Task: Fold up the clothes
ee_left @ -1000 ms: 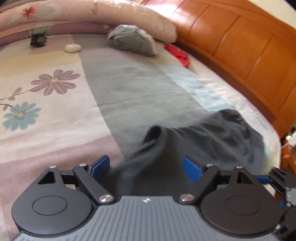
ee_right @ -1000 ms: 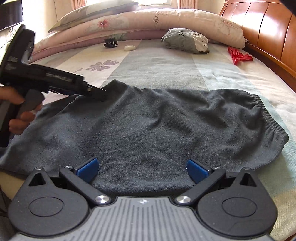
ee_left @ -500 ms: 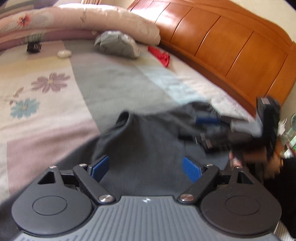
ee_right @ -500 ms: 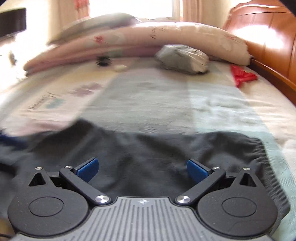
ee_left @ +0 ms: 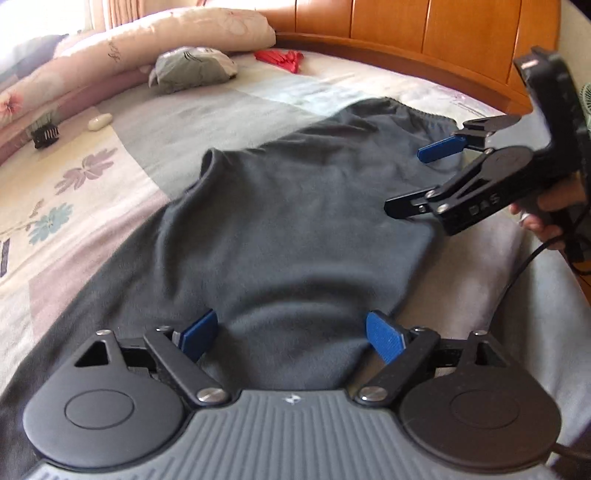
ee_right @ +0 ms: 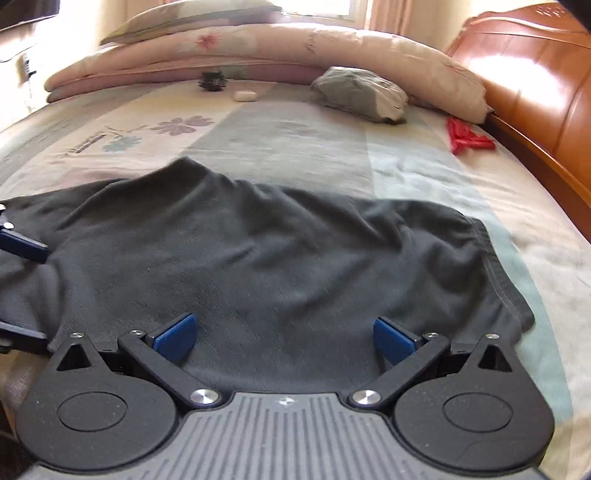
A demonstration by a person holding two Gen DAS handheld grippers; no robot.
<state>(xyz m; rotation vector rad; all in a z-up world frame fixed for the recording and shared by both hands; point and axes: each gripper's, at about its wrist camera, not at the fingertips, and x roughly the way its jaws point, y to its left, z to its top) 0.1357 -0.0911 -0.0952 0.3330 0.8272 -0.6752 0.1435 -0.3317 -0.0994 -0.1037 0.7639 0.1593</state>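
Dark grey shorts (ee_left: 295, 229) lie spread flat on our flowered bedspread (ee_left: 74, 184), elastic waistband toward the wooden headboard (ee_left: 443, 33) side. Our left gripper (ee_left: 291, 334) hovers over the near leg end, blue fingers wide apart and gripping nothing. Our right gripper (ee_right: 284, 334) hangs above the waist end, jaws likewise spread wide and empty. Far off, a grey bundle (ee_right: 362, 94), a red item (ee_right: 465, 134) and pillows (ee_right: 258, 44) rest.

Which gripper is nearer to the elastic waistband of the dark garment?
Right. The right gripper hovers beside the waistband; the left gripper is over the garment's other end.
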